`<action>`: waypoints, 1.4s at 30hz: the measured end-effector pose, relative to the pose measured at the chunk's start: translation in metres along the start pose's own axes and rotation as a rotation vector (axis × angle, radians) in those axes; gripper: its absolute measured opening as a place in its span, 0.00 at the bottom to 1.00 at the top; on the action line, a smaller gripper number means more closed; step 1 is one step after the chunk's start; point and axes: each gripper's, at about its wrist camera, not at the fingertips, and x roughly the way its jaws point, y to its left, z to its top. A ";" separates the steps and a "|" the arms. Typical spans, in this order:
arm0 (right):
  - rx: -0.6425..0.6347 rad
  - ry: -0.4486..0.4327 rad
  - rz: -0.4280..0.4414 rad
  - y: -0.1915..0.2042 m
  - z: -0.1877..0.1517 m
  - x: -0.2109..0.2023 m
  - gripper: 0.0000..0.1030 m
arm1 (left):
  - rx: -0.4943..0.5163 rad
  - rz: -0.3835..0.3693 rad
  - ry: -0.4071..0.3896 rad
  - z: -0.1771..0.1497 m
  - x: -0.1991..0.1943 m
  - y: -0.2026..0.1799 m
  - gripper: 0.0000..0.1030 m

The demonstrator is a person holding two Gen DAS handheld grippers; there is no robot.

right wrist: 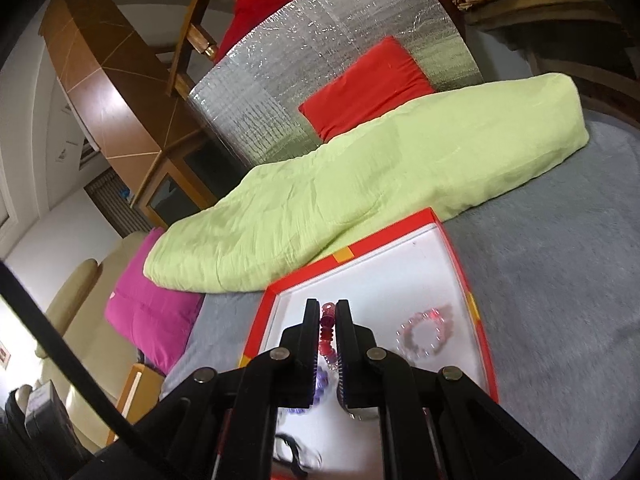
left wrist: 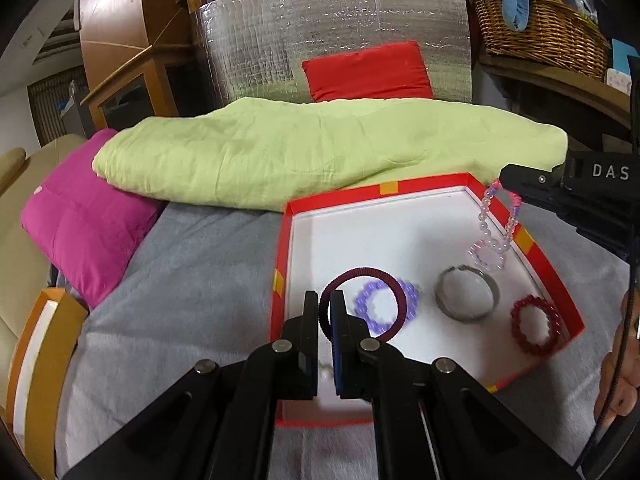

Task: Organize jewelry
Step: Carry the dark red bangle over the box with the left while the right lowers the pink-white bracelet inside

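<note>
From the left wrist, the left gripper [left wrist: 325, 312] is pinching a maroon hair tie [left wrist: 365, 304] over the near-left part of the red box [left wrist: 532, 240]; the right gripper [left wrist: 506, 178] is dangling a pink bead bracelet [left wrist: 496, 228] above the box's right wall. From the right wrist, the right gripper [right wrist: 328, 320] is clamping that pink bead bracelet [right wrist: 327, 334] above the red box [right wrist: 470, 300].

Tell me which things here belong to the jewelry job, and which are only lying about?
Job: red box; maroon hair tie in left claw; pink bead bracelet in right claw; purple bracelet; silver bangle; red bracelet.
Lying about: green blanket; magenta pillow; wicker basket.
</note>
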 end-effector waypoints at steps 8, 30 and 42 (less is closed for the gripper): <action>0.036 0.004 0.022 -0.002 0.014 0.019 0.08 | 0.040 0.019 0.011 0.024 0.030 0.000 0.05; 0.081 0.067 0.025 -0.007 0.015 0.062 0.08 | 0.041 0.015 0.069 0.044 0.081 0.010 0.05; 0.066 0.127 0.016 -0.010 0.006 0.085 0.08 | 0.063 -0.005 0.084 0.050 0.101 0.002 0.05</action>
